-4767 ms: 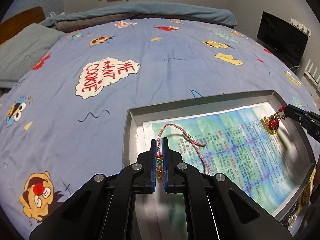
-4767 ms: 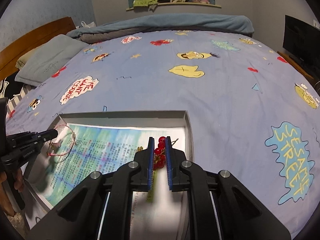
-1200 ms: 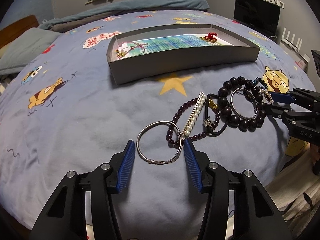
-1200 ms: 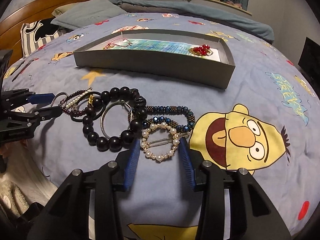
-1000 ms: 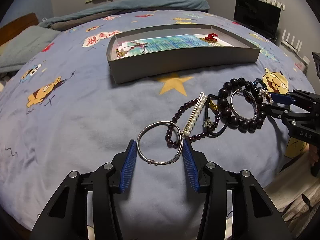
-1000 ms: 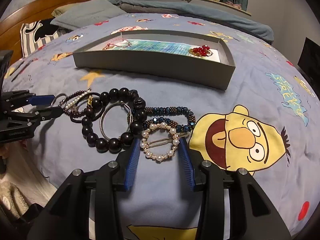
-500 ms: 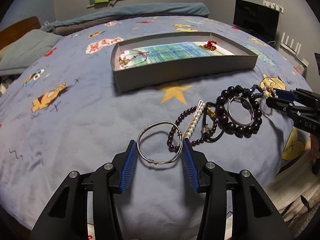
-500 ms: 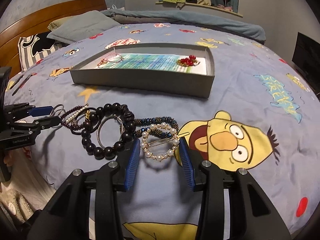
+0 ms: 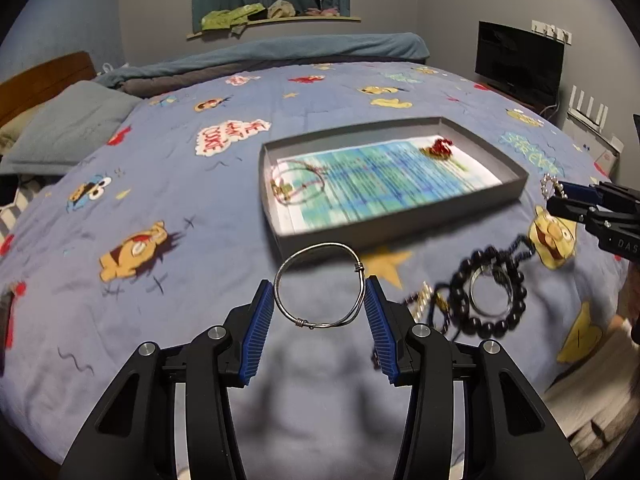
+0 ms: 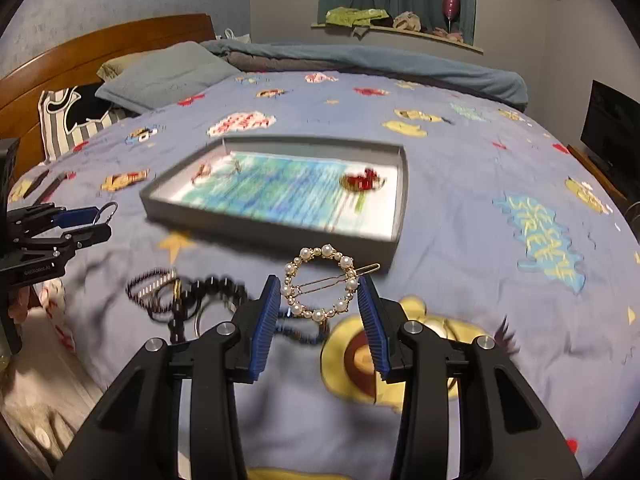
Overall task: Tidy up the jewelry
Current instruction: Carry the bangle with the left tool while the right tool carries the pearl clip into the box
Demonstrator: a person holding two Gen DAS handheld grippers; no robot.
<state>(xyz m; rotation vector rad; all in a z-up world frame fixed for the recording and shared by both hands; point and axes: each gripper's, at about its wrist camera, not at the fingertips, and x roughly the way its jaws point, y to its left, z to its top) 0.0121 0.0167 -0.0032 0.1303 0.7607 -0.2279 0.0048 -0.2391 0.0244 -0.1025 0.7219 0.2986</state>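
My left gripper (image 9: 319, 284) is shut on a silver wire bangle (image 9: 318, 245), held clear of the bedspread. My right gripper (image 10: 319, 282) is shut on a round pearl hair clip (image 10: 327, 249), also in the air. Ahead of both lies the grey tray (image 9: 400, 222) with a printed sheet inside. On it lie a pink cord bracelet (image 9: 298, 182) at the left and a red bead piece (image 9: 440, 148) at the right. Between the grippers, a black bead bracelet (image 9: 494, 292) and other dark strands (image 10: 188, 292) lie on the bed.
The blue cartoon bedspread (image 9: 160, 200) runs to its near edge just below the grippers. A grey pillow (image 10: 168, 76) and wooden headboard (image 10: 100, 52) are at the far left. A folded blanket (image 9: 280, 56) lies at the back, a dark screen (image 9: 518, 62) at the right.
Both grippers have risen and tilted up. The bangle and the pearl clip, which lay on the bedspread between the jaws, now hang above it. The tray looks farther off.
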